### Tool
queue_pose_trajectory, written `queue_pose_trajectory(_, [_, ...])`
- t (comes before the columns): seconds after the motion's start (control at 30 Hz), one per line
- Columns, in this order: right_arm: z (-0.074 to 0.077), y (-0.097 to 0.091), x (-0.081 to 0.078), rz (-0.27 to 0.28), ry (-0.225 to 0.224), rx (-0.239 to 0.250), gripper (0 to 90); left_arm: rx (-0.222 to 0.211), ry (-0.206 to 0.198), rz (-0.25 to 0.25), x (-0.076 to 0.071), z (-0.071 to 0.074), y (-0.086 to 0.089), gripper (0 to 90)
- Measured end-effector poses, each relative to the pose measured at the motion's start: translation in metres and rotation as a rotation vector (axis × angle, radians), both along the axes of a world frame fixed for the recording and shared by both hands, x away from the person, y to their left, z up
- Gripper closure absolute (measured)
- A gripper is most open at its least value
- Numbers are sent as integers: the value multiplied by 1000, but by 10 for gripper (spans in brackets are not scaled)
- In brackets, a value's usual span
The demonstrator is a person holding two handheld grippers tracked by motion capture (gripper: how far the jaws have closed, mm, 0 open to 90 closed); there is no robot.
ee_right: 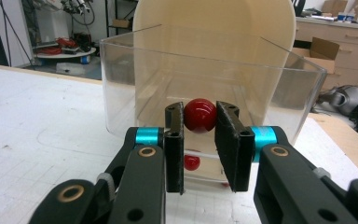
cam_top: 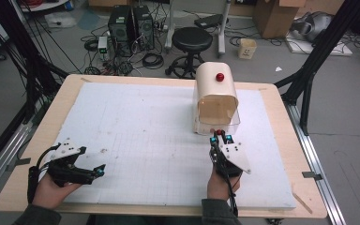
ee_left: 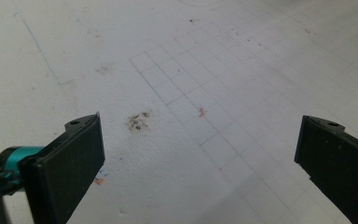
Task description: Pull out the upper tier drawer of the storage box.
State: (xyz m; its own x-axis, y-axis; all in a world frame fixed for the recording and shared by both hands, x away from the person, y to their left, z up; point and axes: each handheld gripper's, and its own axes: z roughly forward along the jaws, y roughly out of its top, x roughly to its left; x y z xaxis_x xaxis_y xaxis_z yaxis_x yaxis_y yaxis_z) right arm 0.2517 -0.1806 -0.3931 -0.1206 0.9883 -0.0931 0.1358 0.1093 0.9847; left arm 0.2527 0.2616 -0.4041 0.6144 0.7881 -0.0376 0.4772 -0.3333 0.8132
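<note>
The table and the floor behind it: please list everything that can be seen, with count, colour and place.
box: 1, clear walls with cream rolled lid, far right of the mat
knob: 1, red, on the box front, between the right jaws
second knob: 1, red, on top of the lid
mat: 1, white with grid, covers the table
table: 1, light wood
stool: 1, black, on the floor behind
computers: 2, black, on the floor
cardboard boxes: brown, far right
left gripper: 1, black, open, near left of the mat
right gripper: 1, black, shut on knob
</note>
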Motion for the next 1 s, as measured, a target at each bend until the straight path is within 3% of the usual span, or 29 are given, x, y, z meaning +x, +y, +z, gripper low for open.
queue_pose_trajectory(0.47, [-3, -1, -2, 16, 1, 35, 702, -3, -2, 2, -1, 0, 0, 20])
queue_pose_trajectory(1.0, [-7, -4, -8, 20, 6, 32, 680, 0, 0, 2, -1, 0, -1, 20])
